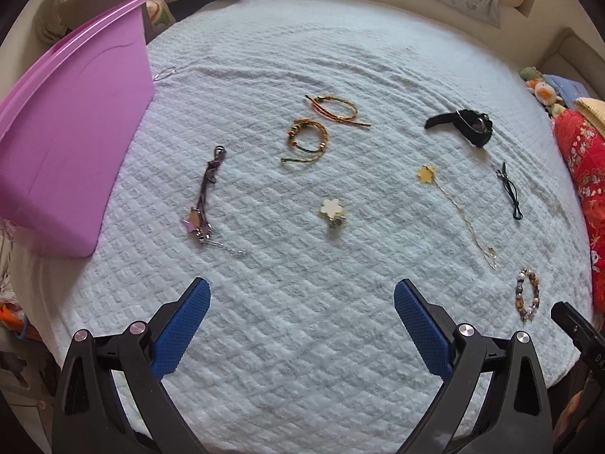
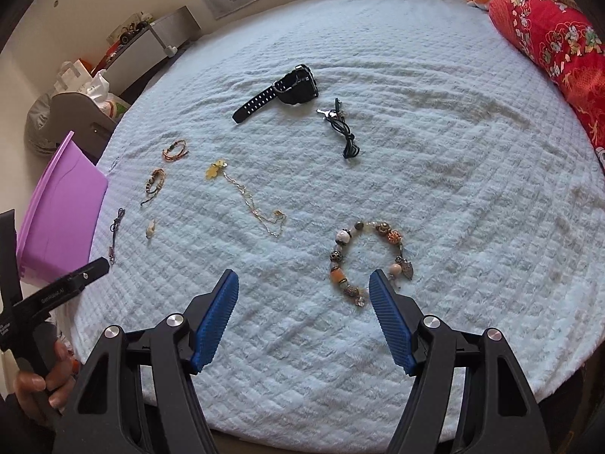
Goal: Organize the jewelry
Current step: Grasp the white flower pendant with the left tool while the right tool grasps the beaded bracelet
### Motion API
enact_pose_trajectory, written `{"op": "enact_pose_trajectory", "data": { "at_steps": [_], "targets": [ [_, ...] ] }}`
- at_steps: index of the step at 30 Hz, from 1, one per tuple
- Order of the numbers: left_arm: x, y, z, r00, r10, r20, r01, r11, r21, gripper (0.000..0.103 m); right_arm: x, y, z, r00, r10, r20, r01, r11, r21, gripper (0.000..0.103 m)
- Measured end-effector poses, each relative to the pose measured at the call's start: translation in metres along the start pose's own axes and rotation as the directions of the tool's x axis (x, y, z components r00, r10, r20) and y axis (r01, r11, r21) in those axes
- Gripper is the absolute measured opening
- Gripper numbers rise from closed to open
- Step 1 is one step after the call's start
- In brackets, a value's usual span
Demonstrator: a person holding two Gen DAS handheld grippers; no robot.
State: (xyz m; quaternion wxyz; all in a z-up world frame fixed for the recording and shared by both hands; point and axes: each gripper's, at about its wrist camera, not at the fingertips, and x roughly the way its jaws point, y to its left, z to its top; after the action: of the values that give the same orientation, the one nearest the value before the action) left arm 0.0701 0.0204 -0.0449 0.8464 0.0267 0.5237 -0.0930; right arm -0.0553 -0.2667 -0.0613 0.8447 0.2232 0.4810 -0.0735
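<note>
Right gripper [image 2: 304,289] spread, empty; multicolour beaded charm bracelet [image 2: 368,261] just ahead by right pad — nudge right, centre beads btwn pads, then pinch

Ahead of the left tool [image 1: 300,297], nine pieces of jewelry are counted on the bed: two woven cord bracelets [image 1: 307,140], one beaded bracelet [image 2: 368,261], one black watch [image 1: 461,125], one gold chain with a yellow flower [image 1: 459,212], one white flower charm [image 1: 332,212], one dark cord with a star pendant [image 1: 204,196], one black cord [image 1: 510,193] and one thin ring [image 1: 165,73]. One purple bin [image 1: 72,151] is counted to the left.
</note>
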Motion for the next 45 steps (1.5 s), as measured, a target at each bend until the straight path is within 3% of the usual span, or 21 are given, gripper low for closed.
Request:
{"op": "enact_pose_trajectory", "data": {
  "at_steps": [11,27,33,45],
  "targets": [
    [0.015,0.042,-0.015,0.999,-0.013,-0.044,0.008,0.995,-0.102,0.096,0.017,-0.01,-0.01,0.999,-0.038,-0.021,0.038,0.999,0.02,0.068],
    [0.046,0.081,-0.009,0.998,0.02,-0.052,-0.027,0.991,-0.135,0.096,0.031,-0.021,-0.013,0.993,-0.118,-0.015,0.118,0.992,0.04,0.069],
    [0.055,0.069,-0.001,0.999,0.004,-0.052,-0.01,0.993,-0.114,0.096,0.038,-0.022,-0.011,0.991,-0.135,-0.016,0.135,0.99,0.047,0.069],
    [0.063,0.009,0.013,1.0,-0.024,-0.018,0.025,1.0,0.009,0.096,0.048,-0.023,-0.011,0.986,-0.163,-0.026,0.164,0.985,0.053,0.069]
  ]
}}
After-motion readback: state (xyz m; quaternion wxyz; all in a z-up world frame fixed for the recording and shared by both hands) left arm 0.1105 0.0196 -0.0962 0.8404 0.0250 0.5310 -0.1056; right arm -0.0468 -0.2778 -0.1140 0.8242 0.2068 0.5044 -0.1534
